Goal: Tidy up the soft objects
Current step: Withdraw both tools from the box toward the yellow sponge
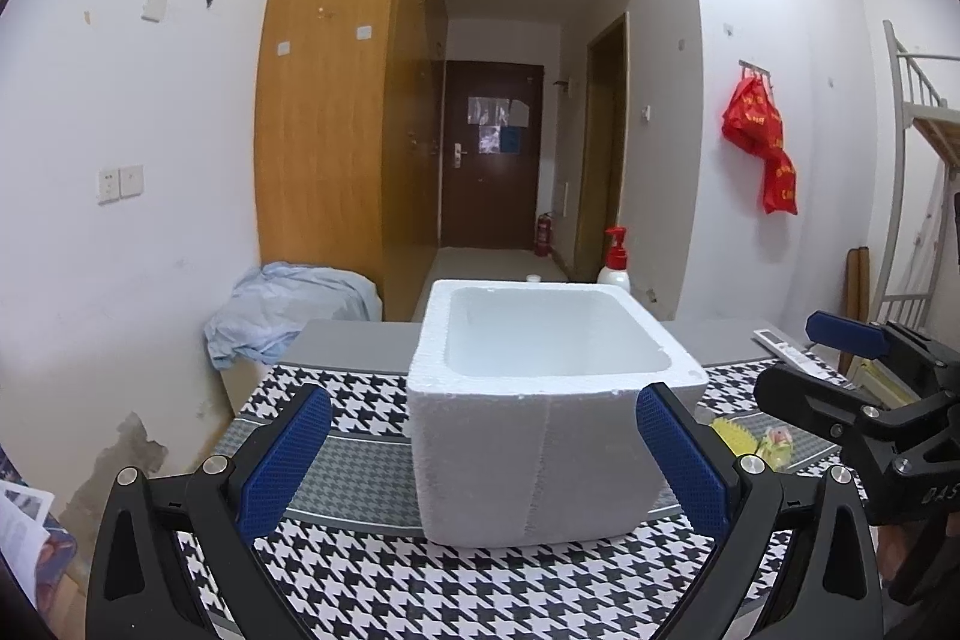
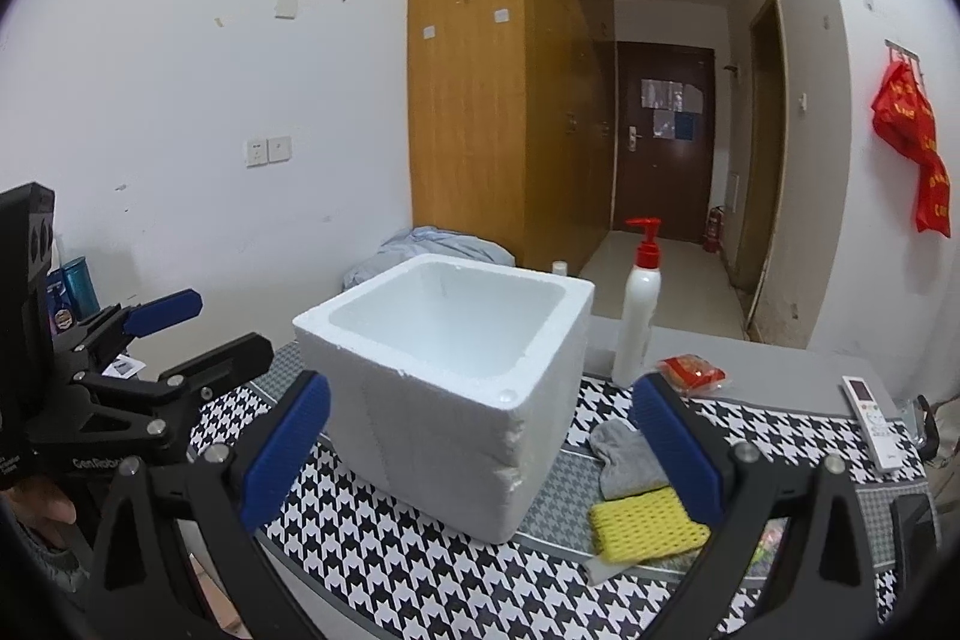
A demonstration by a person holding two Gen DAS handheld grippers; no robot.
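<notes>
Left gripper (image 1: 483, 460): jaws wide, empty | right gripper (image 2: 480, 454): jaws wide, empty | square grainy foam box (image 2: 444, 388) ahead between fingers | yellow mesh sponge (image 2: 645, 523), grey cloth (image 2: 624, 457) beside right finger on houndstooth mat (image 2: 420, 568)

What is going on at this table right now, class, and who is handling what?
A person holds a two-finger gripper in each hand over a houndstooth cloth. Both the left gripper and the right gripper are open and hold nothing. An empty white foam box stands in front of them. To its right lie a yellow mesh foam sleeve, a grey cloth and a red packet, none of them in the box yet. Sorting seems not to have begun.
</notes>
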